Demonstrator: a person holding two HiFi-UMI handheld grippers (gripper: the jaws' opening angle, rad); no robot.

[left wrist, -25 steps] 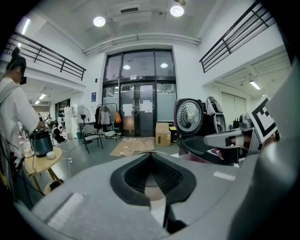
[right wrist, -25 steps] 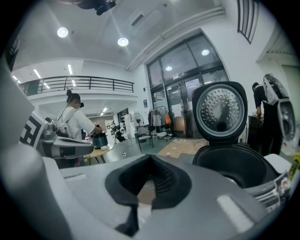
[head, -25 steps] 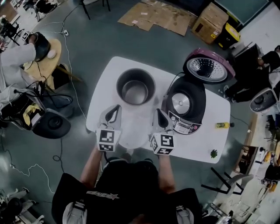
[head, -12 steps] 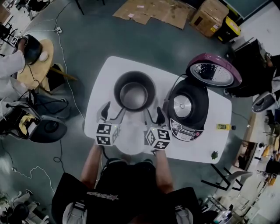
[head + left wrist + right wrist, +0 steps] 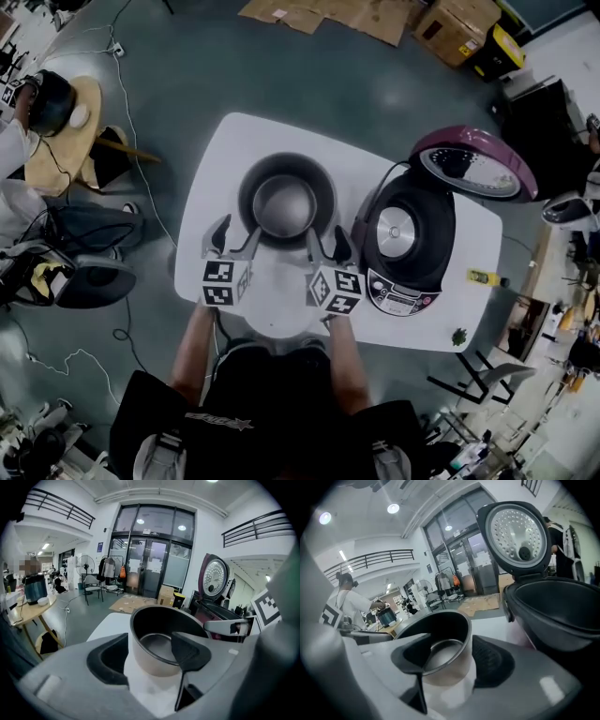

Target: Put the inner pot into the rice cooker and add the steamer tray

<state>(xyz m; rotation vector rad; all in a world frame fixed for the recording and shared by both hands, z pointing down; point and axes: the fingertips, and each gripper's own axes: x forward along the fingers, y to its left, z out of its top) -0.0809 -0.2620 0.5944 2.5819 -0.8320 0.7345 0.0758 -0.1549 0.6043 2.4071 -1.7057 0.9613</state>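
Your left claw is standing wide open. Its jaws have just been opening, and it is holding nothing. The near left side of the pot is sitting right in front of it, between the two jaws, but the pads are not pressing on it. Your right claw is doing the same at the near right side of the pot, with its jaws just opened, standing wide and gripping nothing. I cannot tell if any jaw is brushing the rim.

The pot is standing upright on the white table, just left of the cooker and not yet in it. The cooker is sitting open, with its purple lid tipping back. A small yellow thing and a small green thing are lying on the table past the cooker, well apart from the pot.

The table is standing on a grey floor. Flat cardboard and a brown box are lying at the far side. A round wooden table is standing off to the left, with cables trailing near it. Glass doors are showing at the back of the room.

The cubes are showing black and white squares. The print on your shirt and on the cooker's panel is too small to read.
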